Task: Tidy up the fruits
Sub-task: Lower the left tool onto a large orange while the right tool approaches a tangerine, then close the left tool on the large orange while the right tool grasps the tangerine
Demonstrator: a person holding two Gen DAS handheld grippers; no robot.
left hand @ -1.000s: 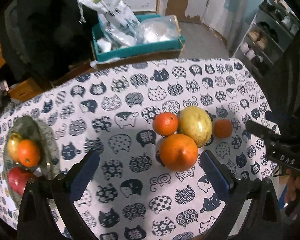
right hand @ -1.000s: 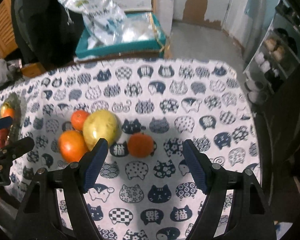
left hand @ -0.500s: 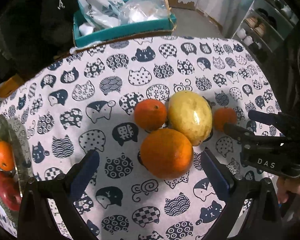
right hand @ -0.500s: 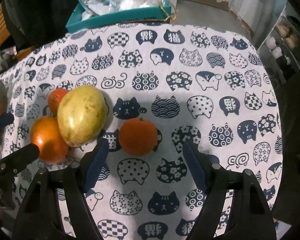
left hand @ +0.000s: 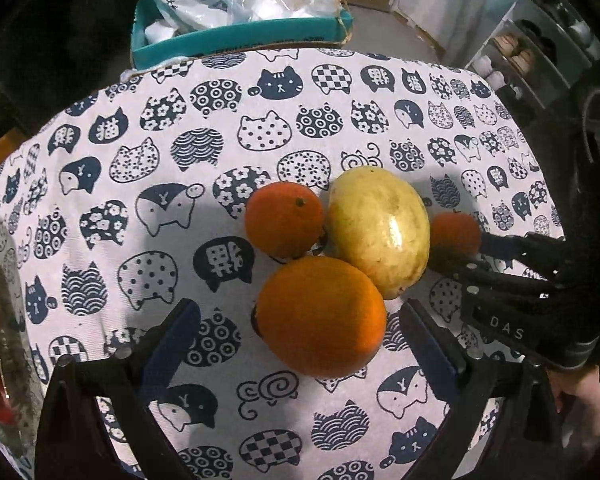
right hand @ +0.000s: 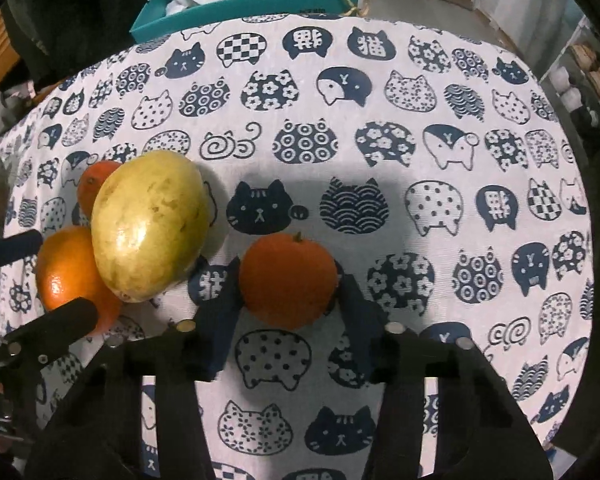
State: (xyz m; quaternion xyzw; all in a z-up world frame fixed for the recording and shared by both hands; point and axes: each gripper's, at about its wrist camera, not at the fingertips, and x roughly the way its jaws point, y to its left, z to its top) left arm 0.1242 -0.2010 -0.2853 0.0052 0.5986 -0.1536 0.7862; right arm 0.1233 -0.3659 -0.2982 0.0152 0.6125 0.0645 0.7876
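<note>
Tablecloth (right hand: 380, 80): tangerine (right hand: 287, 280) between right claw (right hand: 288, 304) pads

Orange tangerine (right hand: 288, 280) on navy-and-white cat-print tablecloth (right hand: 420, 92).

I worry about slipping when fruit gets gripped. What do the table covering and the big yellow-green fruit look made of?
The table covering looks like woven cotton cloth, matt: fine ribbed weave and a printed cat pattern. The yellow-green fruit has a smooth, waxy-looking skin with bright glints and brown mottling, probably slick.
</note>
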